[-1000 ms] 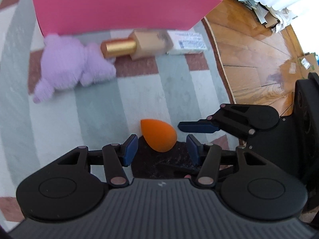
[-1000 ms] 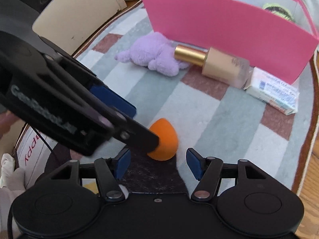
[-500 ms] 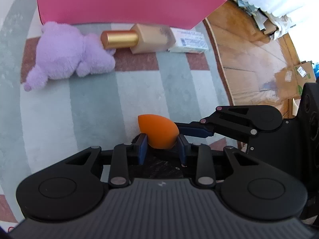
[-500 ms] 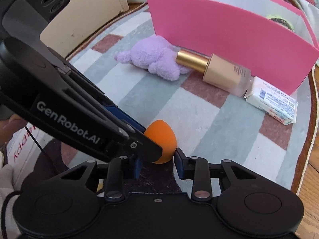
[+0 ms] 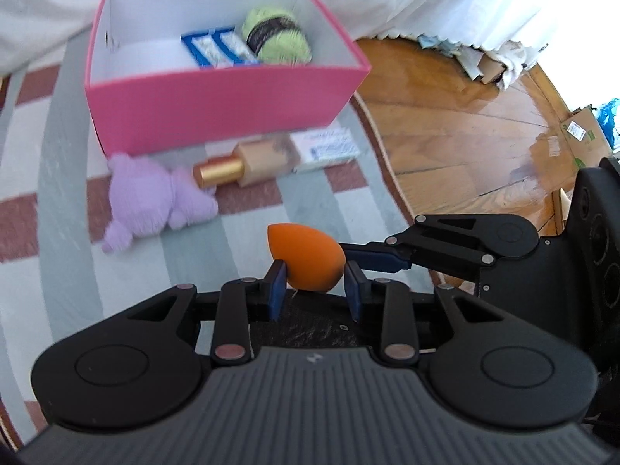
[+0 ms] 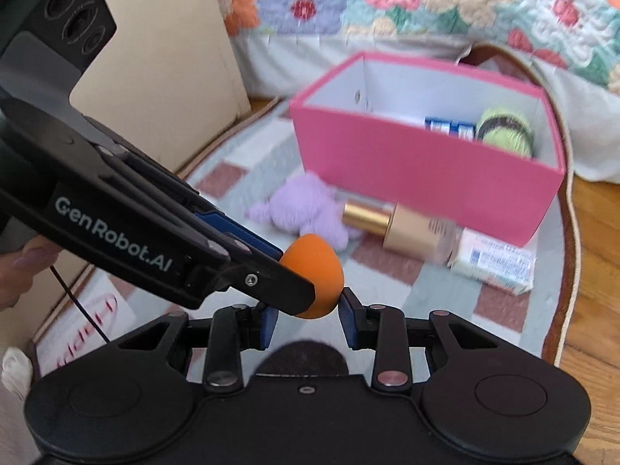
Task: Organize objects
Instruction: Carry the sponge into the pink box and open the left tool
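Currently both tools grip one item: the left tool and the right tool are each clenched on the orange sponge, their pads meeting it from crossing directions. The sponge is off the rug, suspended between the two tools. Seen from the left wrist, the pink box stands at 11 o'clock beyond the sponge, open-topped, already holding a green yarn ball and a blue packet. A purple plush, a gold-capped bottle and a white carton lie on the rug against the box's near wall.

To do this step well, move both tools as one unit so neither pulls the soft sponge askew. Raise it clear of the near wall, centre it over bare box floor, then release both together.
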